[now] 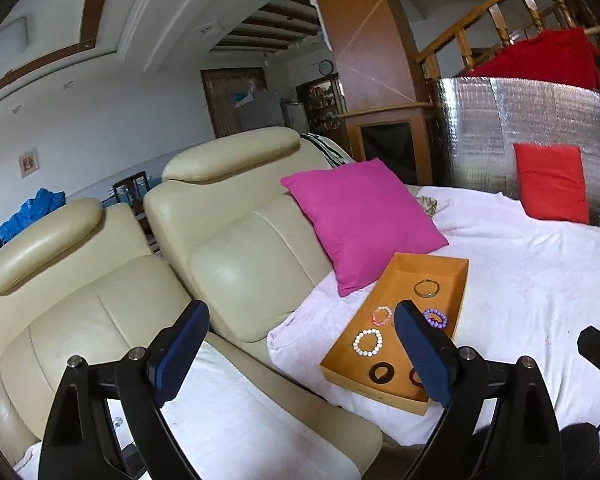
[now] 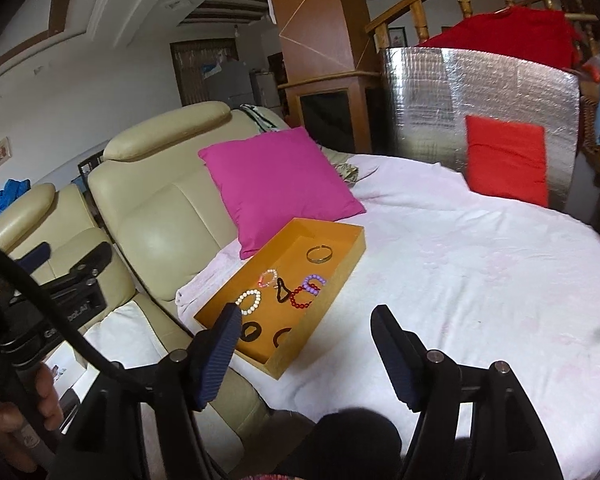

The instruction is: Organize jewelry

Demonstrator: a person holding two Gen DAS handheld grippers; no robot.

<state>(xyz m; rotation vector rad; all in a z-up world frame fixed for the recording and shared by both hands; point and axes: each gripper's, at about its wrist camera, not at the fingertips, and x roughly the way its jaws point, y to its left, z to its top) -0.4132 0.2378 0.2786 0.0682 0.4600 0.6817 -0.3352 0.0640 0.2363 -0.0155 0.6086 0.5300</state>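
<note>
An orange tray (image 2: 342,264) lies on a bed covered with a pale sheet (image 2: 460,272), its long side running away from the cameras, beside a cream leather sofa (image 2: 156,216). A pink cushion (image 2: 280,184) leans against the sofa just behind the tray's far end. A red cushion (image 2: 506,160) stands at the far side of the bed against a silver foil panel (image 2: 420,96).

Inside the tray lie several bracelets. A gold bangle (image 2: 319,254) is nearest the far end. In the middle sit a pink bead bracelet (image 2: 269,278), a purple bead bracelet (image 2: 314,282), a red bead bracelet (image 2: 300,298) touching the purple one, and a dark hair tie (image 2: 283,291) between pink and red. A white bead bracelet (image 2: 249,302) lies closer, and two dark rings (image 2: 252,331) rest near the tray's near end.

The left gripper (image 1: 300,356) has its jaws spread wide, holding nothing. In its view the tray lies ahead and to the right, partly hidden behind the right-hand finger (image 1: 424,356).

The right gripper (image 2: 304,356) is also spread wide and empty. It hovers above the bed near the tray's near end; the tray lies ahead and slightly left, with the left-hand finger (image 2: 216,356) overlapping the tray's near corner in view. No jewelry lies between either pair of jaws.
</note>
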